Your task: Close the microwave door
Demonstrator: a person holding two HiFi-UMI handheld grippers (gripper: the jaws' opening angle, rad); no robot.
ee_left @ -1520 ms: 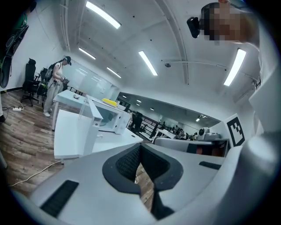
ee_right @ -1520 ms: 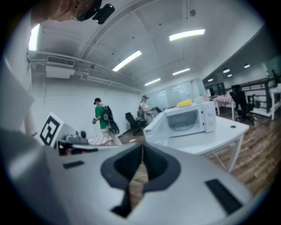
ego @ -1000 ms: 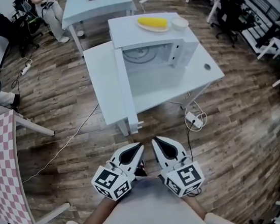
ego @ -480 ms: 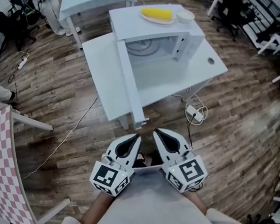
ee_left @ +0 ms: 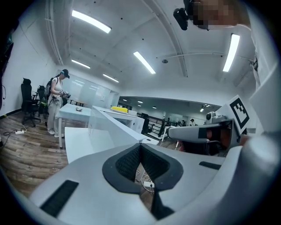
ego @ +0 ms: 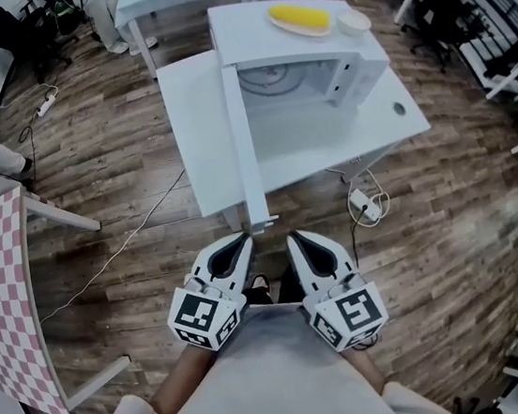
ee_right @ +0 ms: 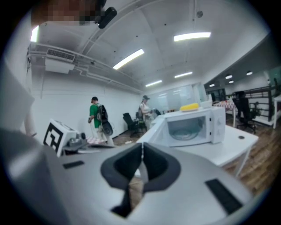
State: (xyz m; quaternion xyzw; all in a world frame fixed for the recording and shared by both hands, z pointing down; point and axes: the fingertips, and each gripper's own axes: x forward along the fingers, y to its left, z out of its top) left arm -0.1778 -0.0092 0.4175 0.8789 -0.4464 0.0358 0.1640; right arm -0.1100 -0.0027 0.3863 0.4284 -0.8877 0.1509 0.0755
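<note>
Both pressed together, left hand-held gripper (ego: 243, 243) and right hand-held gripper (ego: 295, 240); open microwave door (ego: 243, 146) points toward them

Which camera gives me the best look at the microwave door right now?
Head view: the door stands wide open, whole length visible edge-on. Left gripper view shows its face obliquely; right gripper view only a sliver.

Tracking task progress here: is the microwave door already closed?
No, the microwave door stands swung wide open, leaving the inside of the microwave exposed.
</note>
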